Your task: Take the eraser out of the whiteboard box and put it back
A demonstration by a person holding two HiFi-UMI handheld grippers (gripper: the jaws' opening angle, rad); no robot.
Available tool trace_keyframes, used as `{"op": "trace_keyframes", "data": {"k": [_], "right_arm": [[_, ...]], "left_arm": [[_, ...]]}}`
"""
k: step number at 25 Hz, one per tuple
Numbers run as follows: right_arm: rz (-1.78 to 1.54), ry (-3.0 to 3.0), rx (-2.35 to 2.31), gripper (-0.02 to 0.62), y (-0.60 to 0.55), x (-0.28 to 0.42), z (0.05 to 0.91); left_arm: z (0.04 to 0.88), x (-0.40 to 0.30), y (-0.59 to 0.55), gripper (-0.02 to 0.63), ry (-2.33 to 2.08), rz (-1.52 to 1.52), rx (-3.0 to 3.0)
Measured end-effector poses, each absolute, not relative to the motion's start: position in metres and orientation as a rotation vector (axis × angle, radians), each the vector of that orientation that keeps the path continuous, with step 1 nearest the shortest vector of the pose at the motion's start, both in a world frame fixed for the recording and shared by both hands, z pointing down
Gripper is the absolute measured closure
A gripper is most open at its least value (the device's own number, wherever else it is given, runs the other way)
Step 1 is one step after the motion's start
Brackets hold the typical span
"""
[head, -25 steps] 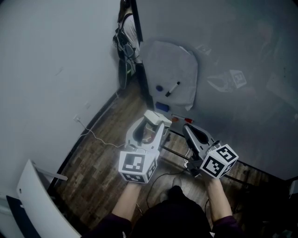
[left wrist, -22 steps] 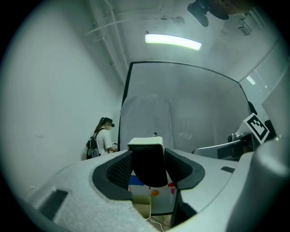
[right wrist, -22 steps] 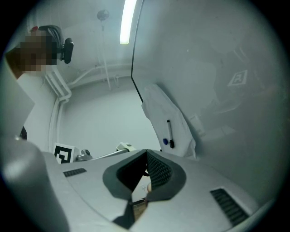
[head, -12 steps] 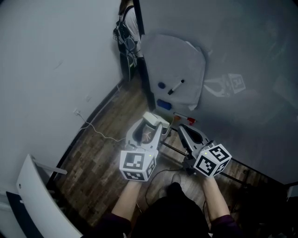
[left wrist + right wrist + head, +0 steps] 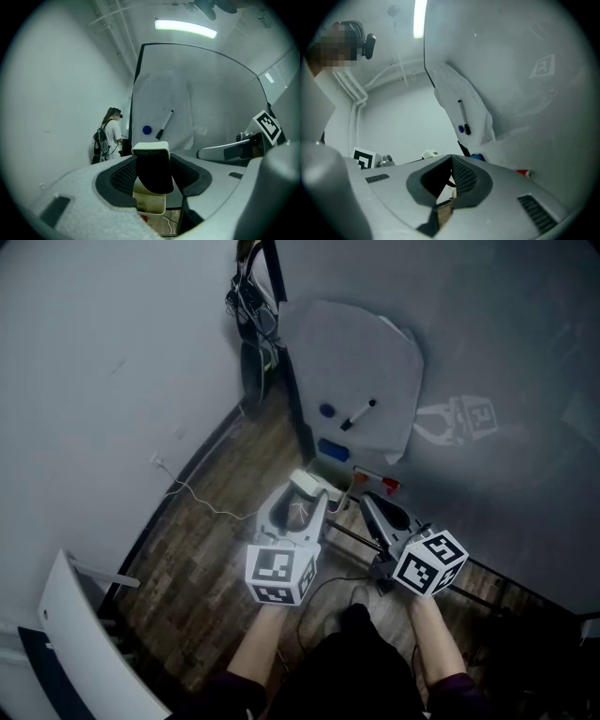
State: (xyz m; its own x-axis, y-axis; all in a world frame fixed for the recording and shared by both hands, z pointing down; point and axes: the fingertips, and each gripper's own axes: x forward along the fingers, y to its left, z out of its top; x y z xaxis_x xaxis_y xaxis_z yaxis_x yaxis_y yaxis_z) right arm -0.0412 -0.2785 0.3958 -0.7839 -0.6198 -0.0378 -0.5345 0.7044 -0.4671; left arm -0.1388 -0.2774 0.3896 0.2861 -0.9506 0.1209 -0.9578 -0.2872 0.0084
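My left gripper [image 5: 303, 497] is shut on the eraser [image 5: 151, 169], a black block with a white top that stands upright between the two pads. Right under it in the left gripper view is a cream box [image 5: 151, 205], open at the top. My right gripper [image 5: 367, 502] hangs beside the left one, close to the whiteboard's lower edge. In the right gripper view its jaws [image 5: 451, 165] meet at the tips with nothing between them. Both grippers point towards the whiteboard [image 5: 497, 362].
A pale sheet [image 5: 352, 362] hangs on the board with a blue magnet [image 5: 326, 412] and a black marker [image 5: 359, 414]. Below it lie a blue block [image 5: 333, 449] and a red marker [image 5: 379, 481]. A person [image 5: 108, 137] stands in the corner. A cable [image 5: 202, 507] crosses the wooden floor.
Both grippers have sunk a little and drawn slightly away from the board. The eraser has stayed in the left gripper.
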Motion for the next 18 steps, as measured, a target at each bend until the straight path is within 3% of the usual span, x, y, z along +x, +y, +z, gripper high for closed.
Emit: {"op": "trace_keyframes", "data": {"k": [18], "right_arm": [[-0.805, 2.725, -0.955, 0.592, -0.302, -0.044, 0.453]], "left_arm": [[0.479, -0.149, -0.318, 0.391, -1.836, 0.335, 2.369]]}}
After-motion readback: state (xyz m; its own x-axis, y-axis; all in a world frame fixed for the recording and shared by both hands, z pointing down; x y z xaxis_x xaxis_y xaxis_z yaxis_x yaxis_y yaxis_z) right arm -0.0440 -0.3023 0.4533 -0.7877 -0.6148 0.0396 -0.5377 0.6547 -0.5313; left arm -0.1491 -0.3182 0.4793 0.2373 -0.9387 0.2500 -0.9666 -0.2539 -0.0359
